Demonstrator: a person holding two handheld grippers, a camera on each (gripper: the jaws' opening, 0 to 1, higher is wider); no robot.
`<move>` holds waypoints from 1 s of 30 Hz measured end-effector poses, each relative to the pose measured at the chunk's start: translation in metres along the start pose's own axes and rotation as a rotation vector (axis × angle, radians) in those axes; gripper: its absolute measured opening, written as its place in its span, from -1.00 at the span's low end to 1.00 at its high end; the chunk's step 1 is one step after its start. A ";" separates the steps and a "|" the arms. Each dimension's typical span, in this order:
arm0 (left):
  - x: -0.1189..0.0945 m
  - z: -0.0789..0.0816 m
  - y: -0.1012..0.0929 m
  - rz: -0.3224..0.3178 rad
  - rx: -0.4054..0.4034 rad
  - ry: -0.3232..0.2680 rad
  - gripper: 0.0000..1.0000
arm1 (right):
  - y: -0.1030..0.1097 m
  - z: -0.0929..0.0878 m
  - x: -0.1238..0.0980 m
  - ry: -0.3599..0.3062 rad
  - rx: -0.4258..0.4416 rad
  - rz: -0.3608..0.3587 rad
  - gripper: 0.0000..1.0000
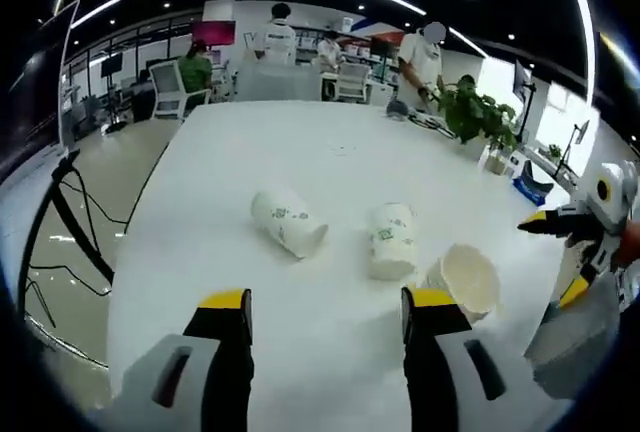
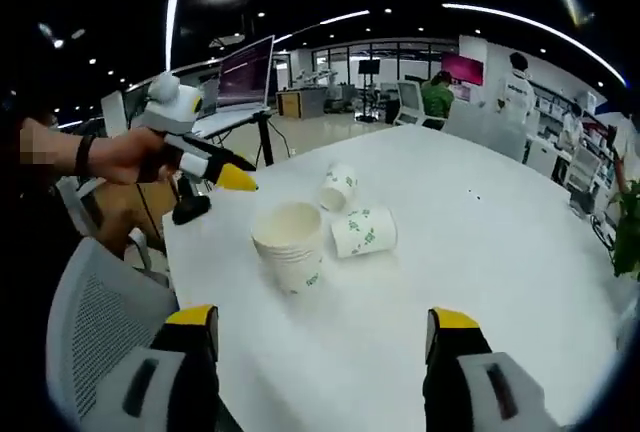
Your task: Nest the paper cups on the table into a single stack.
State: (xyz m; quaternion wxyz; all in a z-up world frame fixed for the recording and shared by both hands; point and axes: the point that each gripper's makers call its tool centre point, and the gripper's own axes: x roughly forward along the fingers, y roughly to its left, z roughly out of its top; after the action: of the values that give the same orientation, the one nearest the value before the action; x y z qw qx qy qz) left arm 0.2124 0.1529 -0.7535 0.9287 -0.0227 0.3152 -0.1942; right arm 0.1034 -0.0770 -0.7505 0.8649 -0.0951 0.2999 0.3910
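On the white table (image 1: pixel 330 142) lie two white paper cups with green print, one on its side (image 1: pixel 288 222) and another beside it (image 1: pixel 392 240). To their right leans a nested stack of cups (image 1: pixel 462 280), mouth toward me. My left gripper (image 1: pixel 325 317) is open and empty, short of the cups. My right gripper (image 1: pixel 553 257) comes in from the right, open. In the right gripper view the stack (image 2: pixel 290 244) is nearest, with the two single cups (image 2: pixel 363 232) (image 2: pixel 338 187) behind it. My right gripper (image 2: pixel 325 327) is open and empty. A hand holds the left gripper (image 2: pixel 215 194) past the stack.
A potted plant (image 1: pixel 478 112) and small items stand at the table's far right edge. A grey mesh chair (image 2: pixel 100 322) sits at the near corner. A monitor on a stand (image 2: pixel 245 72) is beside the table. Several people and chairs (image 1: pixel 175 87) are beyond the far end.
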 end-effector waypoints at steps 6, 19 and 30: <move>0.036 0.012 0.029 0.054 -0.158 0.088 0.13 | -0.001 -0.007 -0.011 -0.006 0.052 -0.039 0.72; 0.096 0.029 0.025 0.041 -0.312 0.163 0.03 | 0.008 -0.023 -0.024 0.020 0.124 -0.079 0.72; 0.108 0.020 0.002 0.064 -0.424 0.255 0.06 | 0.002 -0.031 -0.028 0.028 0.173 -0.107 0.70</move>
State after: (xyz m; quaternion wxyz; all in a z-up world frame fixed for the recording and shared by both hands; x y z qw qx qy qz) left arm 0.3033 0.1123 -0.8002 0.8615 -0.1823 0.4642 -0.0957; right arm 0.0733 -0.1051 -0.7590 0.8854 -0.0415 0.3388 0.3155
